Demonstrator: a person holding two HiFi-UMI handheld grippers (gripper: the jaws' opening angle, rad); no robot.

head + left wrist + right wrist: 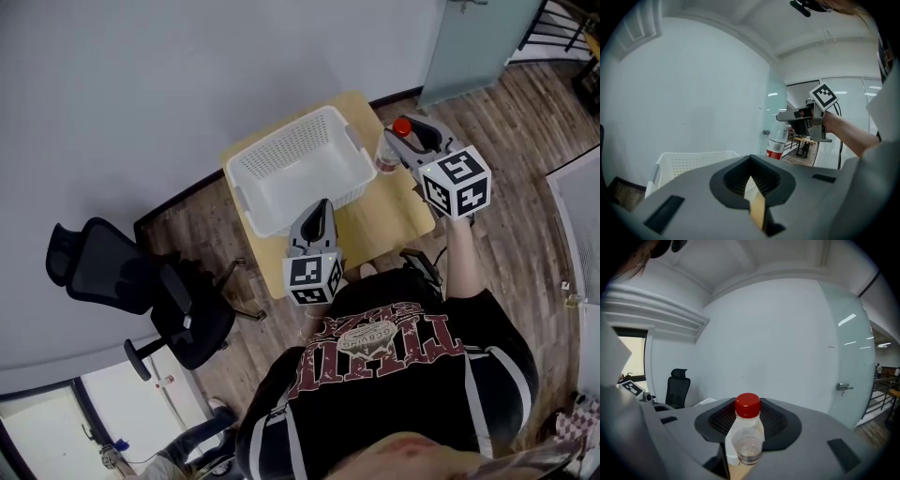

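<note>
My right gripper is shut on a clear plastic bottle with a red cap, held above the far right corner of a small wooden table. In the right gripper view the bottle stands between the jaws, cap uppermost. The left gripper view shows that gripper with the bottle and its red label hanging under it. My left gripper is shut and holds nothing; it points at the near wall of a white perforated basket. The basket fills the low left of the left gripper view.
A black office chair stands on the wood floor left of the table and shows in the right gripper view as the chair. A grey wall runs behind the table. A frosted glass door is at the far right.
</note>
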